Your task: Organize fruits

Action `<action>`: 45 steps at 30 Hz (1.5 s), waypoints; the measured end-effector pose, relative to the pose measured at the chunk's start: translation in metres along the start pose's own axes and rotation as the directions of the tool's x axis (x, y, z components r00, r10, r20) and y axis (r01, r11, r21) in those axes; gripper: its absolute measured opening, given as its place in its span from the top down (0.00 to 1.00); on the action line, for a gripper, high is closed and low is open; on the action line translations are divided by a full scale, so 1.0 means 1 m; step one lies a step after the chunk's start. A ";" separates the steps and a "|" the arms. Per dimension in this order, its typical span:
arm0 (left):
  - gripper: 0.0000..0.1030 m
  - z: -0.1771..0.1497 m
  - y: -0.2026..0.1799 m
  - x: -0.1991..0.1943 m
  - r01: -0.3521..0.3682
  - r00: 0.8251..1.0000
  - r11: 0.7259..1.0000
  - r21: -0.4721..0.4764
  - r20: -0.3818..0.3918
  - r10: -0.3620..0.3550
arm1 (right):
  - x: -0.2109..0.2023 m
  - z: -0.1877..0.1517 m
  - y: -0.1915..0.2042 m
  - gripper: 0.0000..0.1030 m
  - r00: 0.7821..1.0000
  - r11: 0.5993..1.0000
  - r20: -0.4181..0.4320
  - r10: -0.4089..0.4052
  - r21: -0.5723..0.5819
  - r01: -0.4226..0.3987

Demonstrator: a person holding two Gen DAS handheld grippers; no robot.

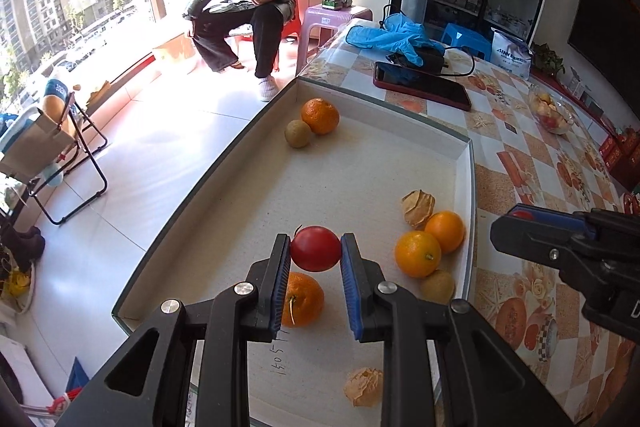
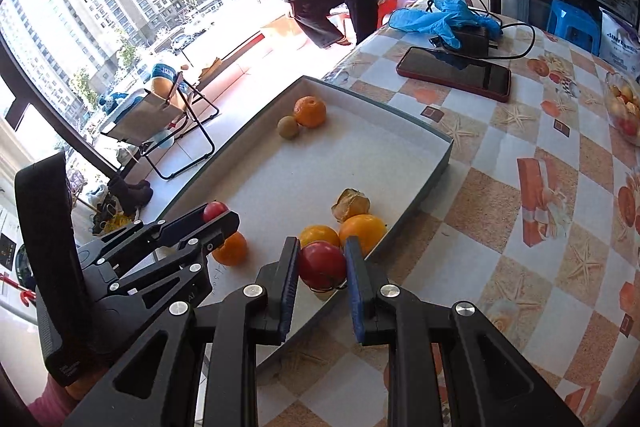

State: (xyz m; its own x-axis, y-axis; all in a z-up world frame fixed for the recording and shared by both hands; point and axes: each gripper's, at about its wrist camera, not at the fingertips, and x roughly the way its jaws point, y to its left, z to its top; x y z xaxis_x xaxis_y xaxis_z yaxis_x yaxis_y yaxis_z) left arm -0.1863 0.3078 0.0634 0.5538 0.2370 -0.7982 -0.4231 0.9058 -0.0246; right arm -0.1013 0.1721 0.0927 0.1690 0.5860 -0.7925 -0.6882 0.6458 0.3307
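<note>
Red fruit in both grippers right now, so we're mid-sort, not near done. Our left gripper point(image 1: 316, 253) is pinching a red tomato-looking fruit point(image 1: 316, 247) over the near part of the white tray point(image 1: 464, 163), right above an orange point(image 1: 303, 299) lying on the tray floor. Our right gripper point(image 2: 322, 263) has its pads pressed on a second red fruit point(image 2: 322, 264), hanging over the tray's near right edge, half over the patterned tablecloth point(image 2: 500, 187).

Nothing in the tray looks properly grouped yet, as far as we can judge. At the tray's far corner sit an orange point(image 1: 320, 116) touching a small brownish kiwi-like fruit point(image 1: 298, 133). Along the tray's right wall there's a husked papery fruit point(image 1: 417, 207), two oranges point(image 1: 418, 253) touching each other, and another kiwi-ish one point(image 1: 438, 285) tucked beside them. One more husked fruit point(image 1: 363, 387) lies near the tray's front. So the reds are in the air, and everything else is mixed.

Hard to call: where the reds are meant to go, since no compartments show. The glass bowl point(image 1: 552, 113) well beyond the tray's right side holds something fruity, but it's too distorted to name. The tray's front edge is hidden behind our gripper bodies, and the handwriting on its floor is partly covered.
</note>
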 end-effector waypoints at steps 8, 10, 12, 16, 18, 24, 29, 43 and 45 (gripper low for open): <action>0.73 0.003 -0.002 0.015 -0.025 0.999 1.000 0.014 -0.026 0.026 | 0.021 0.021 0.010 0.77 1.000 1.000 -0.031 -0.001 -0.009 0.001; 0.73 0.004 -0.001 0.020 -0.034 0.999 0.999 0.016 -0.037 0.035 | 0.029 0.018 0.008 0.77 0.999 1.000 -0.051 0.002 0.000 -0.002; 0.73 0.004 -0.001 0.025 -0.049 0.998 0.999 0.023 -0.047 0.050 | 0.038 0.016 0.005 0.77 0.997 1.000 -0.073 -0.001 0.012 0.002; 0.73 0.004 0.000 0.035 -0.069 0.994 0.997 0.027 -0.079 0.071 | 0.053 0.017 -0.003 0.77 0.994 0.999 -0.110 0.017 0.053 -0.012; 0.68 0.004 0.001 0.038 -0.069 0.993 0.997 0.021 -0.091 0.070 | 0.059 0.016 -0.004 0.77 0.992 0.998 -0.128 0.025 0.063 -0.017; 0.19 -0.001 -0.001 0.028 -0.084 0.996 0.996 0.043 -0.037 0.086 | 0.051 0.015 0.005 0.14 0.993 0.999 -0.115 0.039 0.029 -0.036; 0.12 -0.006 0.001 0.036 -0.065 0.997 0.997 0.041 -0.032 0.066 | 0.041 0.013 0.017 0.02 0.994 0.995 -0.074 -0.075 -0.065 0.071; 0.00 -0.020 -0.016 0.038 -0.034 0.989 0.998 0.054 -0.141 0.041 | 0.029 -0.005 -0.001 0.01 0.974 0.982 -0.131 -0.187 -0.062 0.180; 0.00 -0.025 -0.020 0.035 -0.038 0.987 0.998 0.056 -0.154 0.046 | 0.030 -0.008 -0.002 0.01 0.971 0.981 -0.144 -0.190 -0.062 0.182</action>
State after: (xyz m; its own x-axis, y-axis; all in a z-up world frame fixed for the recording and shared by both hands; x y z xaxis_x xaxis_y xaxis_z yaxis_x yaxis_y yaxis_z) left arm -0.1764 0.2888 0.0208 0.4166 0.2219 -0.8816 -0.4032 0.9143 0.0396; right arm -0.1004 0.1843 0.0644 0.1933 0.3764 -0.9061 -0.6885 0.7100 0.1480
